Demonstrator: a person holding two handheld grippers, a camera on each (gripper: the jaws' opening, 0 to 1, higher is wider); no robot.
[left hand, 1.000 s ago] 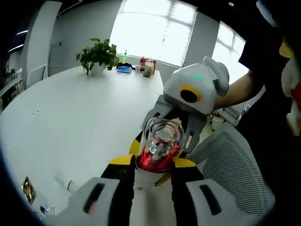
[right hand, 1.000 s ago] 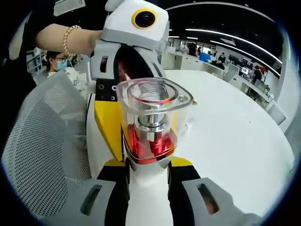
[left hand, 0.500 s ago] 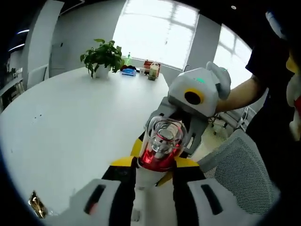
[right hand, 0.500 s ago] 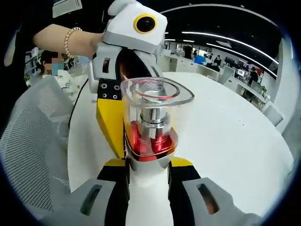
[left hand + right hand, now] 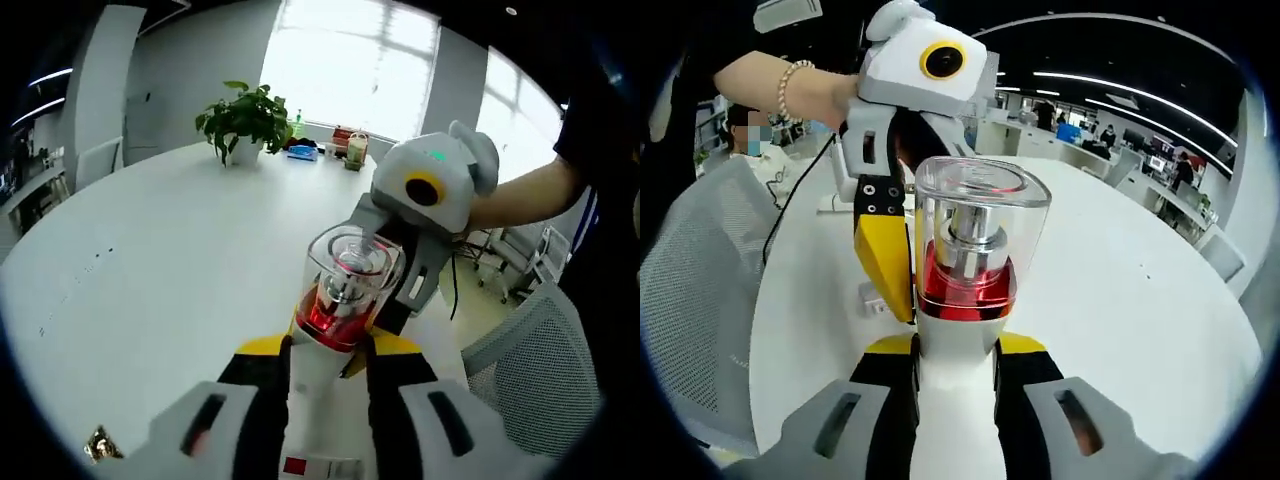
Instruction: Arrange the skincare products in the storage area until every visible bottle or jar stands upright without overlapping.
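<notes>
Bottle [image 5: 343,300]: white body, clear cap, red collar, lower centre, above worktop [image 5: 150,270].
Left gripper [image 5: 320,375]: fingers clamp bottle.
Right gripper [image 5: 955,375]: fingers clamp same bottle.

No lettering can be read anywhere; the white bottle [image 5: 318,395] carries a small red mark near its base, perhaps a label, too blurred.

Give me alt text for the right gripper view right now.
A white bottle with a clear cap over a red and silver pump is clamped between the right tool, with the left tool also gripping it from the far side. A white table lies beneath, and a mesh chair beside it.
</notes>
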